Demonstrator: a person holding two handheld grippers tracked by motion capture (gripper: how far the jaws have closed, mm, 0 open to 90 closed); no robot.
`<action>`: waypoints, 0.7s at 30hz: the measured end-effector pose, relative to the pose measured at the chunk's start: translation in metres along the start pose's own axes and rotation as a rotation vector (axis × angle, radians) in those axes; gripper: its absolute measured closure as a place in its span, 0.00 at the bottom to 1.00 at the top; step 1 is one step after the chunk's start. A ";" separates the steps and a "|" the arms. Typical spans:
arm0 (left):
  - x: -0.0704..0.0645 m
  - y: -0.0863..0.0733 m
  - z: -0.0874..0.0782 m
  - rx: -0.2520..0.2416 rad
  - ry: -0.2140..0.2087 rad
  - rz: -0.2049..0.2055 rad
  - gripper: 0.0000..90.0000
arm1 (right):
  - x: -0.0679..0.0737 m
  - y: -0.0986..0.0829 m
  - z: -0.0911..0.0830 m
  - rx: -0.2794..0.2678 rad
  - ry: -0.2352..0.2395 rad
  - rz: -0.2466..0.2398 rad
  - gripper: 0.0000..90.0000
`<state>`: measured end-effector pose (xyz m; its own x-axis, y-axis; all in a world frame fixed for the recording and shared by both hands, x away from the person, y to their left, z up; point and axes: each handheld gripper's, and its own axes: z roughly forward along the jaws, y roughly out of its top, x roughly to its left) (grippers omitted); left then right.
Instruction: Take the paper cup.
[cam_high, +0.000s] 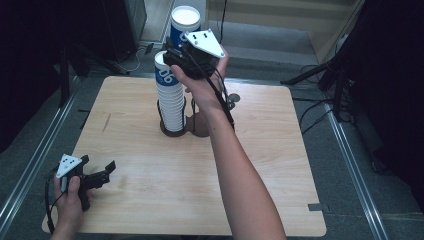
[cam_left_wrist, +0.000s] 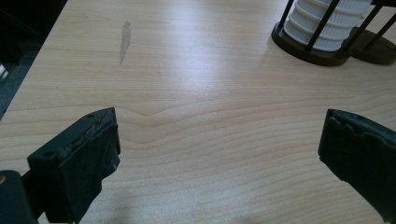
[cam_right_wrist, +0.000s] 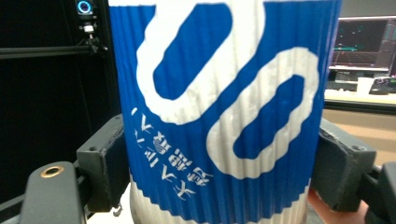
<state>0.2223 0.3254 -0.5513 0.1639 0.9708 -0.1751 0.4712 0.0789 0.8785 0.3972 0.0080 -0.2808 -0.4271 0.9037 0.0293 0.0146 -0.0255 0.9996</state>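
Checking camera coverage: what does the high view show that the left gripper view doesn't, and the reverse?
High view alone: the right gripper shut on a blue-and-white paper cup, lifted above the cup stack's blue-printed top cup, plus both forearms and the floor around the table.
Left gripper view alone: the left gripper close up, its jaws wide apart over bare wood, and a grey smear in detail.
Both: the wooden table, the stack's white ribbed lower cups and the dark wire holder.

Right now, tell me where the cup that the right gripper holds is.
In the high view the blue cup sits between the right gripper's jaws, lifted above the cup stack in its holder at the table's far middle.
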 end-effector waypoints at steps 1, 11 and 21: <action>0.000 0.000 0.000 0.000 0.000 0.000 0.00 | 0.000 0.000 0.000 0.000 0.000 0.000 0.20; -0.002 0.000 0.000 -0.003 0.002 0.014 0.00 | -0.026 -0.008 -0.015 0.004 -0.036 0.007 0.20; -0.002 0.000 0.001 -0.004 -0.002 0.016 0.00 | -0.041 -0.017 -0.031 0.001 -0.051 -0.002 0.20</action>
<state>0.2225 0.3232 -0.5512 0.1731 0.9715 -0.1622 0.4653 0.0645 0.8828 0.3862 -0.0418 -0.2990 -0.3807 0.9243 0.0269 0.0142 -0.0233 0.9996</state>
